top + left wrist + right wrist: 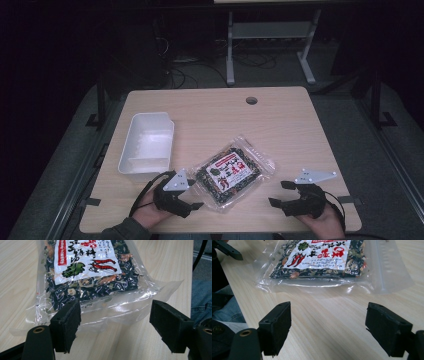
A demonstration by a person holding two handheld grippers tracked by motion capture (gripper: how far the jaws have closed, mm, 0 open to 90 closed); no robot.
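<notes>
A light wooden table (pixel 280 125) with a round cable hole (pixel 251 100) near its far edge is set on a grey carpeted floor (pixel 380 165), and its grain is seen close up in both gripper views. Beyond it, the white metal legs of a second desk (pixel 270 35) are lit dimly, with dark cables (pixel 190 75) strewn on the floor beneath. The rest of the room is left in deep shadow, so walls and windows cannot be made out.

Glossy clear plastic packet (pixel 233 171), matt wooden table (pixel 290 130)
</notes>
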